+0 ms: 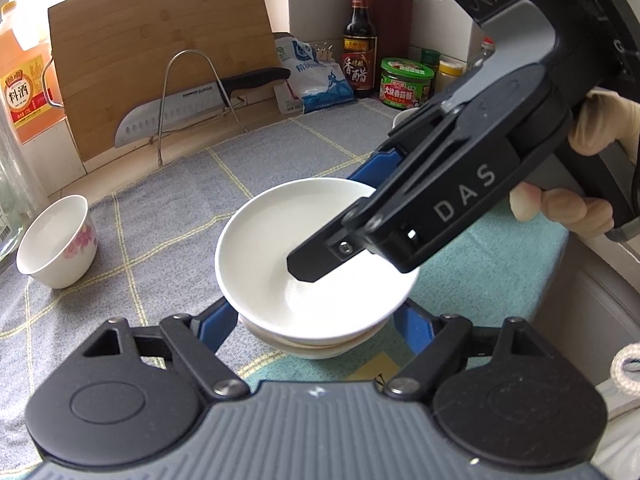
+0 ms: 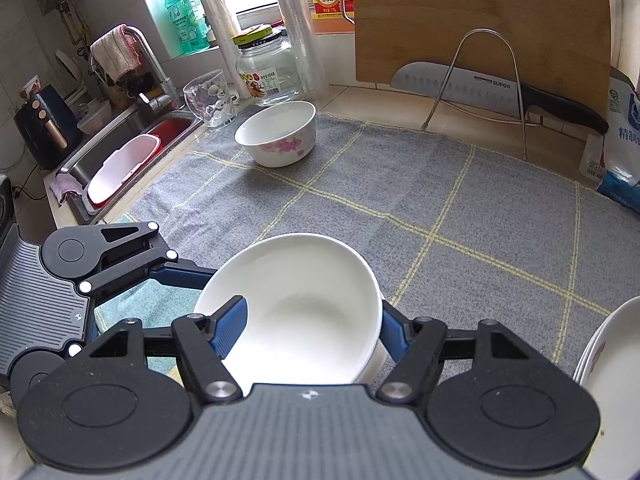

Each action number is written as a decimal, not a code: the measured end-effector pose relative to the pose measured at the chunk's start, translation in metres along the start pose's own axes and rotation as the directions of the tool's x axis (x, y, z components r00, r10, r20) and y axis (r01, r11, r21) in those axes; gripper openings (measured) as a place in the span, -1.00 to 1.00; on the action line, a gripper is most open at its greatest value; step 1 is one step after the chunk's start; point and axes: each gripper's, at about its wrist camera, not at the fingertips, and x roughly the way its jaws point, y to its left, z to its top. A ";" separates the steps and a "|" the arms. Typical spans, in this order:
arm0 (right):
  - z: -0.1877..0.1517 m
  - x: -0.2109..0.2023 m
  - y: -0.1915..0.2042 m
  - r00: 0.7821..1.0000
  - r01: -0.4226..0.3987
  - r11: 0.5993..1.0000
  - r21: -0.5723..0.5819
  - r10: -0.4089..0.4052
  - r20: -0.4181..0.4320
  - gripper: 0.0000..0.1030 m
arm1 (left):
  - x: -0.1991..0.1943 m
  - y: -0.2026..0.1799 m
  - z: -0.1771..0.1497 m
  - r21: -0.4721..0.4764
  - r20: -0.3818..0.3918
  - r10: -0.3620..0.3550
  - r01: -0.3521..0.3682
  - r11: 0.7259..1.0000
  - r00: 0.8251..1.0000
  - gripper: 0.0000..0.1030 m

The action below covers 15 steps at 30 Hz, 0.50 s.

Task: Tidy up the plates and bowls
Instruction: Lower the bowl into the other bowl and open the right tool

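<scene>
White bowl (image 1: pixel 316 256) sits nested on another near the bench's front edge, grasped by both the left tool (image 1: pixel 316 320) and right tool (image 2: pixel 312 324). Flowered bowl (image 2: pixel 276 134) and plates (image 2: pixel 608 364) remain unsorted.

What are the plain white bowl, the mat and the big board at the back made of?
Plain white bowl: likely glazed ceramic, going by its smooth glossy surface and soft highlights. Mat: woven fabric, grey with yellow grid lines, matte and textured. Cutting board: probably bamboo, tan with fine parallel grain strips, unvarnished look.
</scene>
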 end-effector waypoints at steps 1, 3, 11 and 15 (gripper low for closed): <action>0.000 0.000 0.000 1.000 0.001 1.000 -0.002 -0.001 0.000 0.45 | 0.000 0.000 0.000 0.000 0.000 0.000 0.000 1.000 1.000 0.64; 0.000 0.001 0.001 1.000 0.005 1.000 -0.006 -0.005 0.001 0.45 | 0.001 0.000 0.000 0.000 -0.002 0.001 -0.001 1.000 1.000 0.64; -0.003 0.001 0.001 0.999 0.043 0.999 -0.024 -0.043 0.007 0.93 | 0.000 0.002 -0.002 0.011 0.005 0.015 -0.015 1.000 1.000 0.83; -0.005 -0.002 0.001 0.999 0.049 0.998 -0.038 -0.049 0.016 0.94 | -0.006 0.004 -0.005 0.013 -0.005 0.001 -0.001 1.000 1.000 0.85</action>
